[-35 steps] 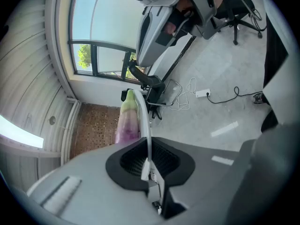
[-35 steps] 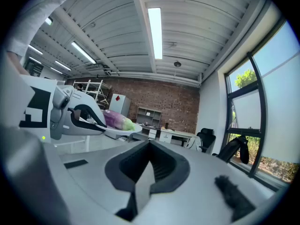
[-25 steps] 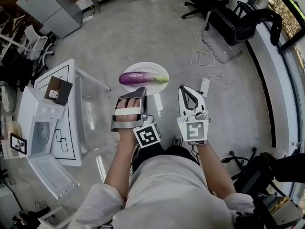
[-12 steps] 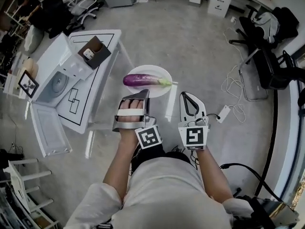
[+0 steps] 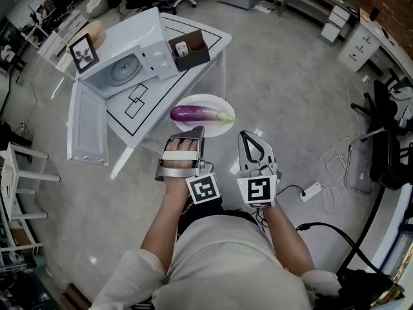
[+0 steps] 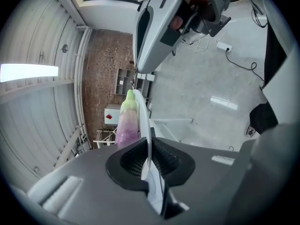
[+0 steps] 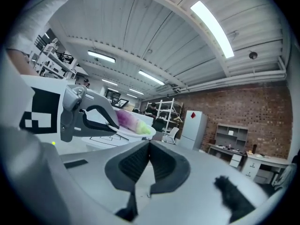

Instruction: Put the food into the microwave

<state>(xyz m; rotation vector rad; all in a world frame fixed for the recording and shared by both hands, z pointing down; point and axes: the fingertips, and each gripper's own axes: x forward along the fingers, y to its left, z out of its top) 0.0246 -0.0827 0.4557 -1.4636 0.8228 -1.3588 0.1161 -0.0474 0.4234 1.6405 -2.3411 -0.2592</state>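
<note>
— Fingers of the left gripper (image 5: 195,133), head view: what state?
— Clamped on the near rim of the white plate (image 5: 208,99) at centre frame. Just to its right, the right gripper (image 5: 248,136) has its fingers together and carries nothing.
— Location of the food?
— One eggplant (image 5: 193,113) lies lengthwise across that plate. The microwave (image 5: 122,70) stands upper left on the white table (image 5: 169,82). Its door (image 5: 87,131) is swung wide open and the round turntable (image 5: 121,72) is bare.
— Progress?
— Judged about midway. The food is lifted and the door is open. Remaining steps are to carry the plate into the cavity, set it down and release, then presumably close the door.
— Left gripper view?
— Ribbed black pads (image 6: 129,159) pinch a thin white rim, seen edge-on and rising towards centre frame. The eggplant sits left of it, purple fading to pale green at the tip. The plate looks smooth and rigid; whether ceramic or plastic cannot be told.
— Right gripper view?
— Its ribbed pads meet with no gap and nothing between them. At centre left, the other gripper holds the shallow round plate level, with the glossy, elongated eggplant on it.
</note>
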